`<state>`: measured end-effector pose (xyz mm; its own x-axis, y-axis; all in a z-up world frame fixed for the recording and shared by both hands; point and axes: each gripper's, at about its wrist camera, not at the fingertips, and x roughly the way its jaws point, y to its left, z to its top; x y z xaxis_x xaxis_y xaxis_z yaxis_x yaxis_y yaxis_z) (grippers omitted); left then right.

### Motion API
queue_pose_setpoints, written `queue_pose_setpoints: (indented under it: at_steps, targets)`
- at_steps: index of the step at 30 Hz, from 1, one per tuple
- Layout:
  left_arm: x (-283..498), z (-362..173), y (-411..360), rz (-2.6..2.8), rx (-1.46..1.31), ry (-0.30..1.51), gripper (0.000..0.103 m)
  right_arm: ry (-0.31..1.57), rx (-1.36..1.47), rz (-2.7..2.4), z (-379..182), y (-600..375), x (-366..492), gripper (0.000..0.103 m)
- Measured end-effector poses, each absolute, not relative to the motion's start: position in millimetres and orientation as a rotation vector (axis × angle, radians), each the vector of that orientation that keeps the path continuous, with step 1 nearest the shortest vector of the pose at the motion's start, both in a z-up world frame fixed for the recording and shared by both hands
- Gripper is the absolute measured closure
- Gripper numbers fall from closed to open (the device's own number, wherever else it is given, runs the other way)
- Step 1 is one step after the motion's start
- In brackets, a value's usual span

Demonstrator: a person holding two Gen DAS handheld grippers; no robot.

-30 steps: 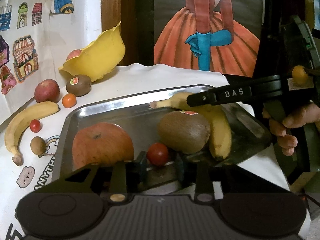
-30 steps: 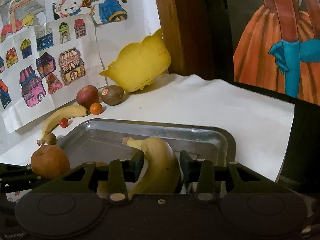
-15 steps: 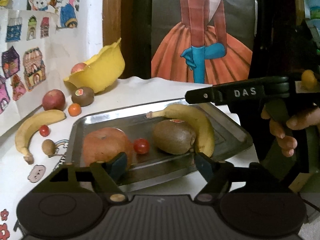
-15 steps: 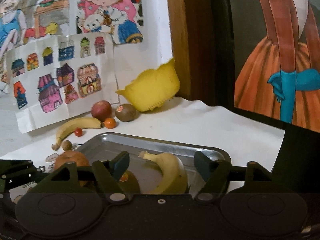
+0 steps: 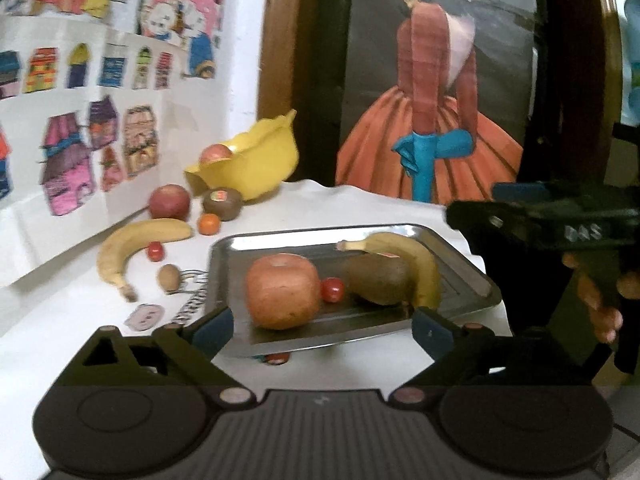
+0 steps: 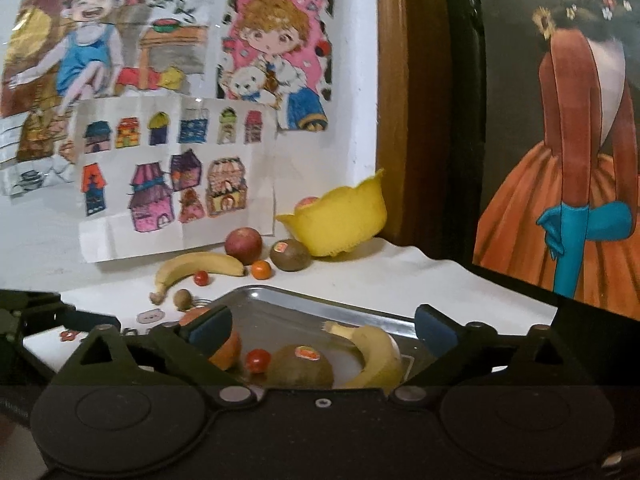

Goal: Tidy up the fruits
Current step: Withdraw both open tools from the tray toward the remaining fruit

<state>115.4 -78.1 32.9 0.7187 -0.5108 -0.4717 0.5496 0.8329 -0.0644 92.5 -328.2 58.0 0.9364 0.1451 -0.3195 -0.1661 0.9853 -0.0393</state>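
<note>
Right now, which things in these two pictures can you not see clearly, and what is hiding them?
- Fruit in the yellow bowl: both views show only a reddish top; the rim hides the rest.
- Small red thing under the tray edge, left view: mostly covered, cannot be identified.
- Big orange fruit, right view: the right gripper finger covers most of it.
- Kiwi sticker text: too small and blurred.
</note>
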Motion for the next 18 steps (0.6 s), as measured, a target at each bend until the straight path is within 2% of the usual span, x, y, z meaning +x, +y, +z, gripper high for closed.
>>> queue_pose_setpoints:
  at_steps: [11, 18]
  targets:
    - [83, 44, -3, -0.471, 0.033, 0.454, 0.0, 0.303, -0.105, 0.208, 62, -276, 27, 0.001]
    - [71, 39, 50, -0.367, -0.006, 0.475, 0.0, 0.357, -0.144, 0.285, 49, -234, 11, 0.001]
